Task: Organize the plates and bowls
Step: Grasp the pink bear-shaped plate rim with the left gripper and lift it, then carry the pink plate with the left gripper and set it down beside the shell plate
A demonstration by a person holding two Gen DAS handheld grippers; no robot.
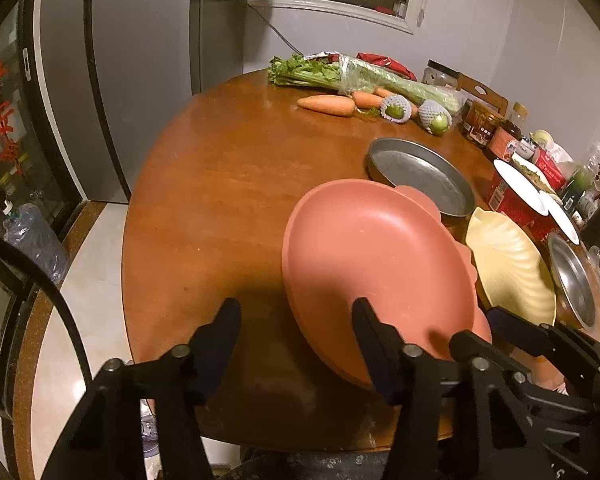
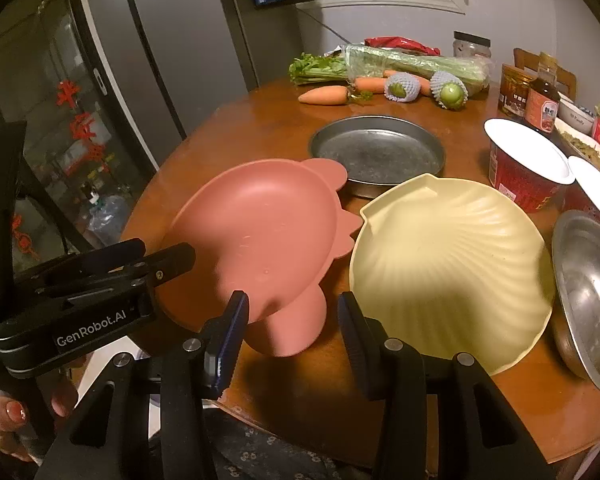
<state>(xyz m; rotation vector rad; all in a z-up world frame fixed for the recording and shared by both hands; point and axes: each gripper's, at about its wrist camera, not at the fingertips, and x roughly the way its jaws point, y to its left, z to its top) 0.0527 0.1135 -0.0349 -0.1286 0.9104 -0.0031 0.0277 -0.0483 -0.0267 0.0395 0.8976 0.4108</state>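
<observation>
Where hand-held gripper [image 1: 296, 308] gapes — pink plate [image 1: 376, 256] beside.

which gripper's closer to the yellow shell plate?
Right. The right gripper sits at the yellow shell plate's near rim, one finger beside it. The left gripper is over the pink plate's far side.

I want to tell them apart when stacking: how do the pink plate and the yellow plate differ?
The pink plate has a smooth inside, while the yellow plate is ribbed like a shell. The pink plate has lobes jutting from its rim; the yellow plate has a wavy fan edge. The pink plate sits tilted with its near edge raised; the yellow plate lies lower on the table. Both are empty, matte and side by side.
</observation>
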